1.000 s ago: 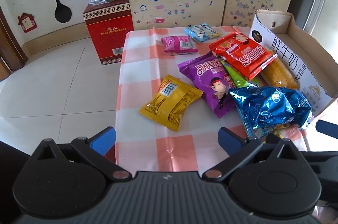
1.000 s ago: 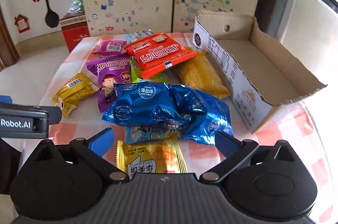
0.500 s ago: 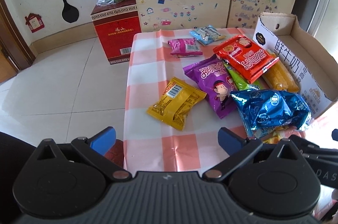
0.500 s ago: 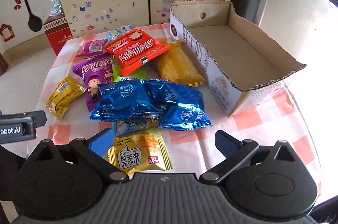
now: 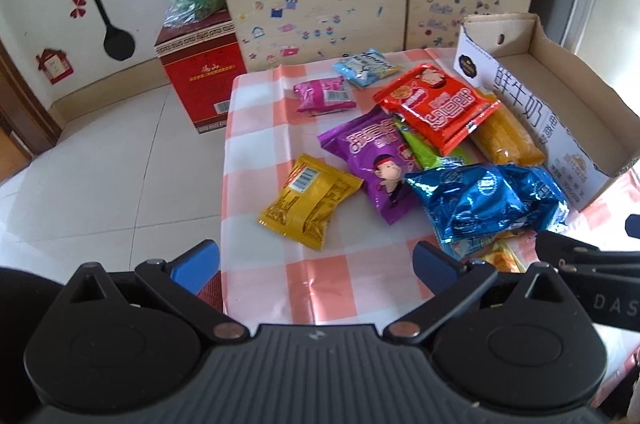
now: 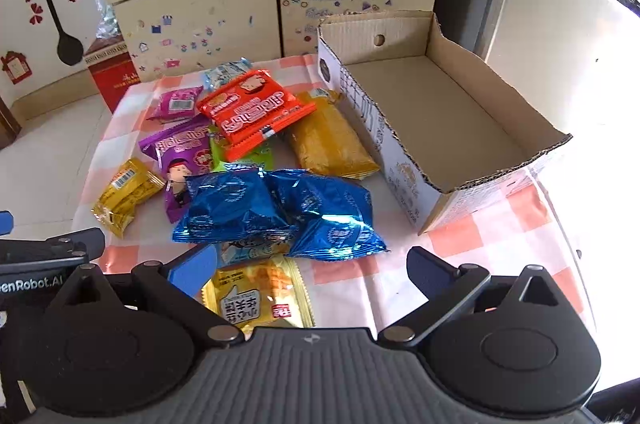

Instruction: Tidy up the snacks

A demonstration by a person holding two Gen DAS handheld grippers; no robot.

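Observation:
Several snack packets lie on a checked tablecloth [image 5: 260, 128]: a yellow packet [image 5: 310, 201], a purple one [image 5: 378, 160], a red one [image 5: 436, 104], a shiny blue bag [image 5: 486, 200], a pink one [image 5: 324, 95] and an orange one [image 6: 332, 140]. An empty cardboard box [image 6: 436, 112] stands to their right. My left gripper [image 5: 316, 260] is open and empty above the table's near edge. My right gripper [image 6: 312, 268] is open and empty, above a yellow wafer packet [image 6: 256, 296] near the blue bag [image 6: 280, 212].
A red carton [image 5: 200, 72] with a plastic bag on it stands on the tiled floor left of the table. A stickered cabinet [image 5: 360, 8] runs behind the table. The table's left edge drops to the floor.
Both grippers have risen and pulled back from the table. The views now show more of the box, the table and the cabinet. No packet has moved.

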